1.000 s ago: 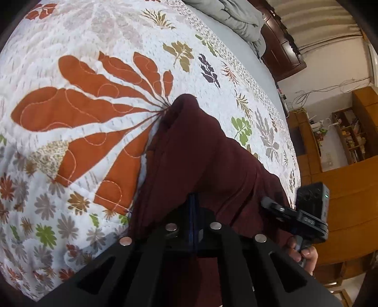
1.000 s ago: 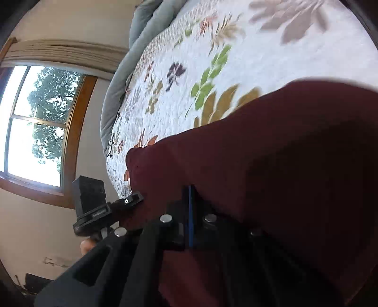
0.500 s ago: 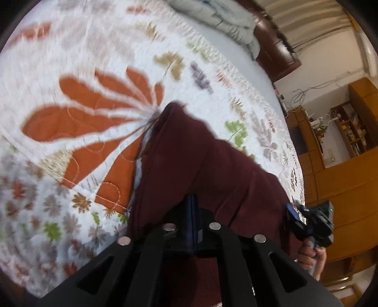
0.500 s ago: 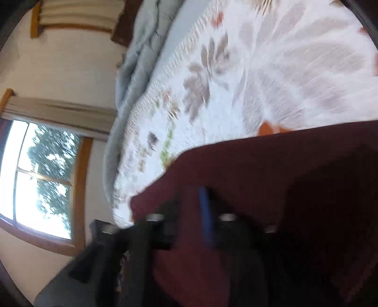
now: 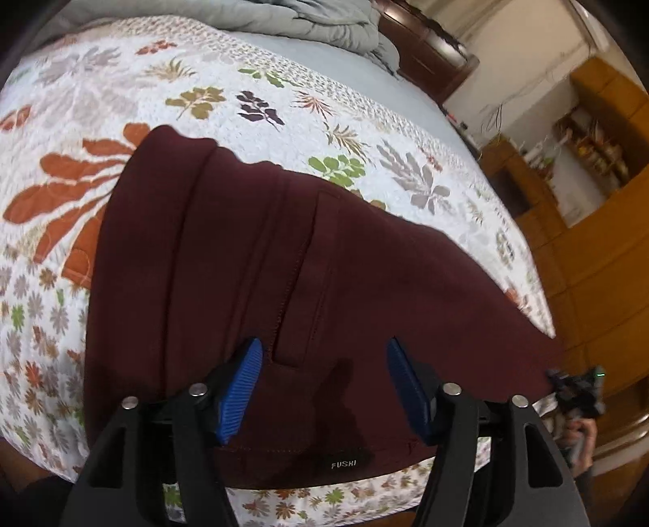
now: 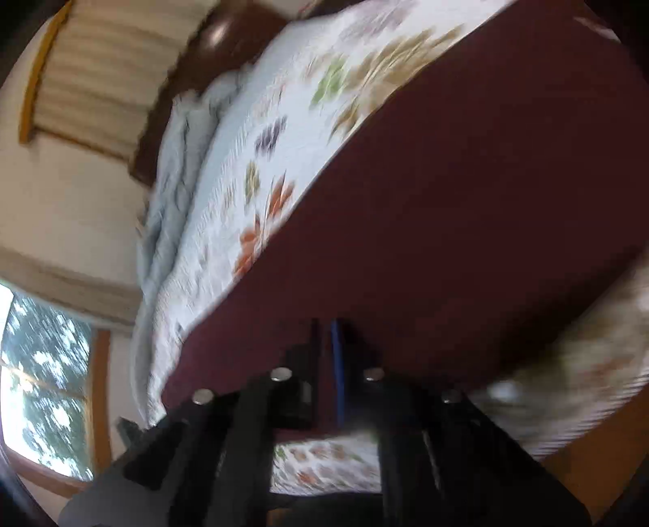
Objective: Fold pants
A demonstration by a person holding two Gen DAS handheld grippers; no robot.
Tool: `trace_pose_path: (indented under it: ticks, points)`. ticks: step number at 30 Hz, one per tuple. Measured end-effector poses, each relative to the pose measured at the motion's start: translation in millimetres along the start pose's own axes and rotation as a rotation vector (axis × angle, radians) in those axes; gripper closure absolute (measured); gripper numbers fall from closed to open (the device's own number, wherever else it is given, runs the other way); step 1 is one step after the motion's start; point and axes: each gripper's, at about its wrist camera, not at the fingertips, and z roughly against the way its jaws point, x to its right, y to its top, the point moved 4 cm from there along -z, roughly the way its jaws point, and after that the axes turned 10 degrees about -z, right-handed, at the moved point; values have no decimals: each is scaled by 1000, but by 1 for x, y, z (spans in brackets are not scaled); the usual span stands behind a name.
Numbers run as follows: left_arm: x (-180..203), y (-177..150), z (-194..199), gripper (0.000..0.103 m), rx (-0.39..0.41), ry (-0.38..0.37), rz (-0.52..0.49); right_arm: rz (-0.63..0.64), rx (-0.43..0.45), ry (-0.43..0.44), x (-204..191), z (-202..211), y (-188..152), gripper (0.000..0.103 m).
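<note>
Maroon pants [image 5: 251, 259] lie flat on floral quilt [image 5: 194, 93] of bed, near its front edge; long axis runs across left wrist view, from upper left down to right. Small label [image 5: 344, 464] at near hem reads "FUSHI". Left gripper [image 5: 324, 385] jaws just opened, blue pads [image 5: 239, 389] spread above fabric, gripping nothing. Right gripper [image 6: 328, 365] blurred, jaws nearly together at pants edge; grip cannot be told. Grey blanket [image 5: 284, 20] bunched at far end; wooden cabinets [image 5: 600, 251] right.
</note>
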Motion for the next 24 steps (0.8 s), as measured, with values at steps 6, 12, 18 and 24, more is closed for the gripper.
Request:
trace_pose_path:
  ticks: [6, 12, 18, 24]
  points:
    - [15, -2, -6, 19, 7, 40, -76, -270, 386, 164, 92, 132, 37, 42]
    - [15, 3, -9, 13, 8, 35, -23, -426, 438, 330, 140, 128, 34, 37]
    - [14, 5, -9, 13, 15, 36, 1, -403, 367, 364, 145, 100, 38, 37]
    - [16, 5, -12, 11, 10, 54, -10, -355, 360, 394, 125, 101, 62, 36]
